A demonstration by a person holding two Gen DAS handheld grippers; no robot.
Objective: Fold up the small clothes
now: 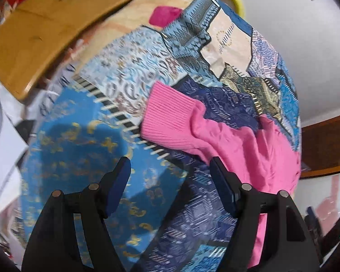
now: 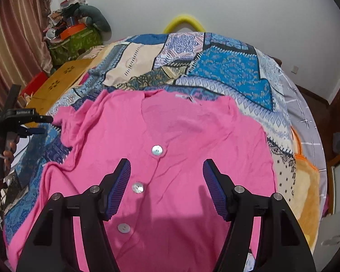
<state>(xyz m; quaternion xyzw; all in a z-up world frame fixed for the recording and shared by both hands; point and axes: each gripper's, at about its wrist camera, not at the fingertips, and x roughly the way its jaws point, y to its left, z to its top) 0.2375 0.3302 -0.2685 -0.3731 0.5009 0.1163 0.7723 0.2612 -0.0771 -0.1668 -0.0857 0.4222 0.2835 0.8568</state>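
A pink buttoned cardigan (image 2: 181,136) lies spread front-up on a patchwork bedspread (image 2: 226,72). My right gripper (image 2: 166,167) is open and empty, hovering over its button line near the chest. In the left wrist view the cardigan's sleeve with ribbed cuff (image 1: 167,117) stretches out to the left. My left gripper (image 1: 170,165) is open and empty, just short of the sleeve, its right finger close to the sleeve's lower edge. The left gripper also shows at the left edge of the right wrist view (image 2: 43,124), beside the sleeve end.
A wooden board (image 1: 34,34) lies at the bed's far left side, also seen in the right wrist view (image 2: 61,77). A yellow curved object (image 2: 183,22) stands behind the bed by the white wall. A cluttered green bag (image 2: 74,40) sits in the corner. An orange blanket (image 2: 306,181) lies at right.
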